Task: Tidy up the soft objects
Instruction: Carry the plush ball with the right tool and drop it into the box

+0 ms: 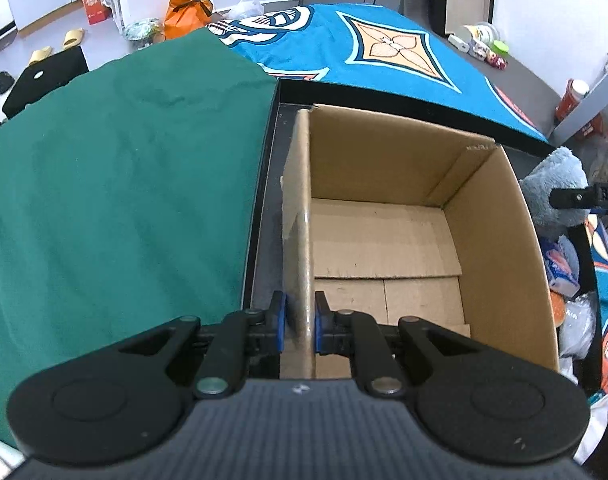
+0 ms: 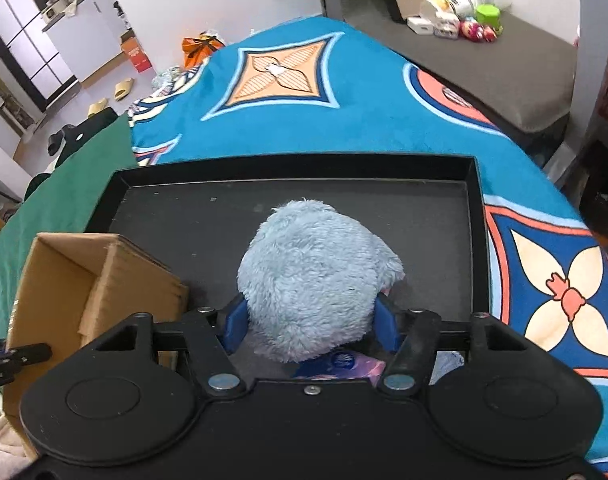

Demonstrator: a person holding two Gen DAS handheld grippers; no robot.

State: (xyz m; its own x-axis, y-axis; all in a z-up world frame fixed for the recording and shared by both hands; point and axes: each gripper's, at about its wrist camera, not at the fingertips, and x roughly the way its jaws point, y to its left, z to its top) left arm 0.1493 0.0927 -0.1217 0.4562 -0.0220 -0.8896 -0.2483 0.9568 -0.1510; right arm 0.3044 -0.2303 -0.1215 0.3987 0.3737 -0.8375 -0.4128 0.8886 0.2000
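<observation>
- The bed (image 2: 384, 92) fills the scene, spread with a bright blue patterned blanket, and a green cloth (image 1: 115, 200) lies over its left side.
- On top sits a black tray (image 2: 295, 168), shallow-walled, carrying everything that matters here.
- At the left end of the tray stands the cardboard box (image 1: 384, 216), open at the top and bare inside, nothing in it yet.
- Left gripper (image 1: 299, 324) is clamped on the box's left wall at the near end, blue pads pressed to either side of the cardboard; it looks to be steadying the box.
- Just right of the box sits the pale blue plush toy (image 2: 316, 280), over the tray floor near the front edge.
- Right gripper (image 2: 310, 320) has the toy between its blue pads, and the fur bulges over both of them: a grip on the lower body, I'd say.
- Handling call: light, squashy, nothing fragile. The fluff will compress and may slip, so take hold deep across the thick middle rather than a tuft of fur.
- Under the toy, a small colourful packet (image 2: 340, 362) peeks out; I can't make out what it is.
</observation>
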